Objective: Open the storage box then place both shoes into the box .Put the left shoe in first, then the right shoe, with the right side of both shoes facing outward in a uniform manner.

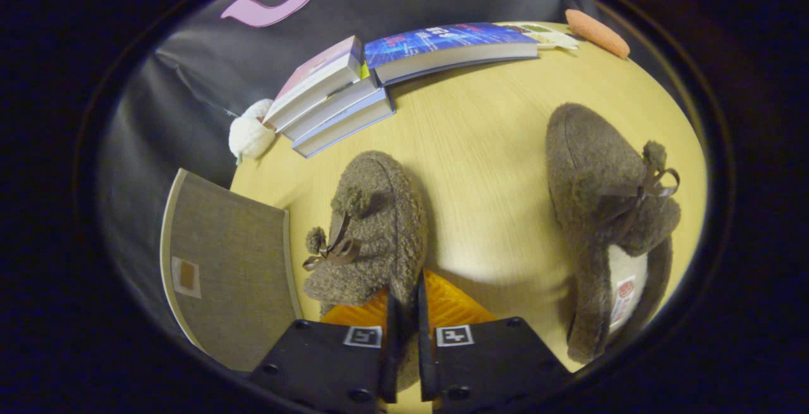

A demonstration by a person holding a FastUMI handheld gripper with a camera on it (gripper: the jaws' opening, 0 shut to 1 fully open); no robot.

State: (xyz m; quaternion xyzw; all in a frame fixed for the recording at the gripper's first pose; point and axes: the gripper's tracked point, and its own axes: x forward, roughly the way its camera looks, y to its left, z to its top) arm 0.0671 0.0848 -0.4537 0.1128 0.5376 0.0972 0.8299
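Two fuzzy brown slippers with thin ribbon bows and pompoms lie on the pale wood-grain desk [493, 148]. The gripper [404, 313] has its jaws narrow, pinching the side wall of the near slipper [373, 224]; its heel is hidden behind them. The other slipper [600, 212] lies well apart, its heel cut off. Beside the near slipper sits the grey woven fabric storage box [227, 262], lid closed, contents unseen.

The table [493, 148] bears two shoes [373, 224], books [335, 98] and a sponge [597, 33].
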